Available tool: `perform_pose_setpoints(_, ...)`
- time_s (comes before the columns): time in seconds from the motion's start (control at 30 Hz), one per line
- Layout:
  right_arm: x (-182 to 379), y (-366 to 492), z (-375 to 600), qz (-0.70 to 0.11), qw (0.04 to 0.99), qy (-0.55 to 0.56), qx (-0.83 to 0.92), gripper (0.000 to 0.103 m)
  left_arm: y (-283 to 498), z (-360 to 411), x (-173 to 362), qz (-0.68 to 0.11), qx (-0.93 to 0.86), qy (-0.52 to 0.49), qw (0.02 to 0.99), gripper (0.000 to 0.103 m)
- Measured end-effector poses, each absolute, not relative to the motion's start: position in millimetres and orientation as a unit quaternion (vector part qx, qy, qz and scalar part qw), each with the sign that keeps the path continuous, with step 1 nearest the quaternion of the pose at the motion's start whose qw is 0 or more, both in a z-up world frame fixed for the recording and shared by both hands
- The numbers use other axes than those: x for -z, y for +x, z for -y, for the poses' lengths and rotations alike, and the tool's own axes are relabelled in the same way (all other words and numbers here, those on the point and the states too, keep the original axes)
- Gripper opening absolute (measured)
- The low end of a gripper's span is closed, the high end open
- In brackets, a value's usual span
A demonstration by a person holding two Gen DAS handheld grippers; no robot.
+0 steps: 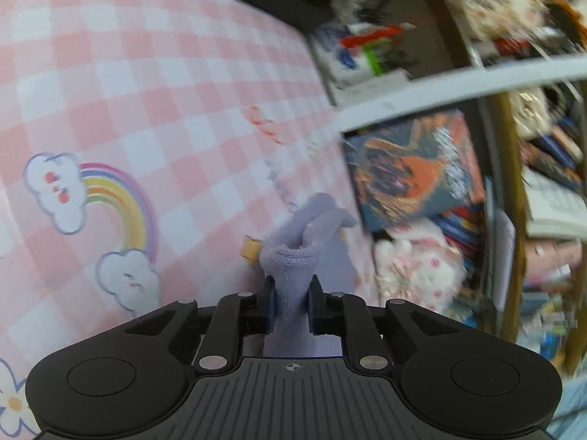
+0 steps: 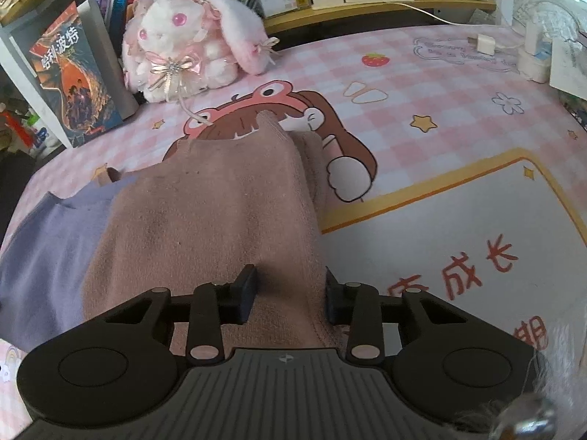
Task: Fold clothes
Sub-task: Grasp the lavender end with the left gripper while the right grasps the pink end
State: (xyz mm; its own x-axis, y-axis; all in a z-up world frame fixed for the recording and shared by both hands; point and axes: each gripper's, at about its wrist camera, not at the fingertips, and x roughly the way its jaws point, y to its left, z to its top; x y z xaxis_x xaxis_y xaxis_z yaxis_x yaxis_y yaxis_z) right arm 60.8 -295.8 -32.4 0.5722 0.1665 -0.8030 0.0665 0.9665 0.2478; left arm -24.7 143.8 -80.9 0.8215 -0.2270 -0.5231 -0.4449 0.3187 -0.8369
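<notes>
My left gripper [image 1: 291, 289] is shut on a bunched fold of a lavender cloth [image 1: 304, 234] and holds it above the pink checked table mat [image 1: 146, 91]. In the right wrist view the same lavender cloth [image 2: 55, 253] lies flat at the left, partly under a dusty-pink cloth [image 2: 212, 212] spread over the mat [image 2: 440, 84]. My right gripper [image 2: 290, 289] is open, its fingers either side of the pink cloth's near edge, not closed on it.
A plush rabbit [image 2: 190, 40] and a book [image 2: 69, 77] stand at the table's far left, with bookshelves behind. A white charger and cable [image 2: 484, 44] and small white items [image 2: 532, 58] lie at the far right. The left wrist view is blurred, showing cluttered shelves [image 1: 532, 146].
</notes>
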Motion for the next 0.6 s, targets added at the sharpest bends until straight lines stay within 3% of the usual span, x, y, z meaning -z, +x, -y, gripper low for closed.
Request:
perform_pose_setpoints(0.03, 32.5, 61.2, 295.1, -0.461, 0.878, 0.126, -0.031, 0.033, -23.7, -145.0, 85.1, -0.292, -0.077, -0.586, 0.752, 0.017)
perform_pose_setpoints(0.1, 33.0, 62.0, 294.4, -0.461, 0.878, 0.125, -0.035, 0.033, -21.5, -147.3, 93.6, -0.296, -0.088, -0.600, 0.738, 0.030)
perform_pose_setpoints(0.27, 34.9, 62.3, 295.8, -0.458, 0.879, 0.124, -0.043, 0.033, -11.5, -138.5, 105.3, -0.298, -0.070, -0.606, 0.734, 0.033)
perform_pose_setpoints(0.37, 35.4, 61.8, 293.9, -0.456, 0.882, 0.109, -0.052, 0.033, -9.8, -136.3, 105.6, -0.295, -0.071, -0.601, 0.739, 0.028)
perform_pose_setpoints(0.47, 35.5, 62.2, 294.4, -0.457, 0.881, 0.106, -0.058, 0.034, -8.9, -136.8, 105.9, -0.303, -0.079, -0.597, 0.739, 0.015)
perform_pose_setpoints(0.6, 34.5, 63.5, 298.4, -0.462, 0.877, 0.110, -0.069, 0.039, -10.0, -141.7, 102.7, -0.302, -0.090, -0.592, 0.742, 0.012)
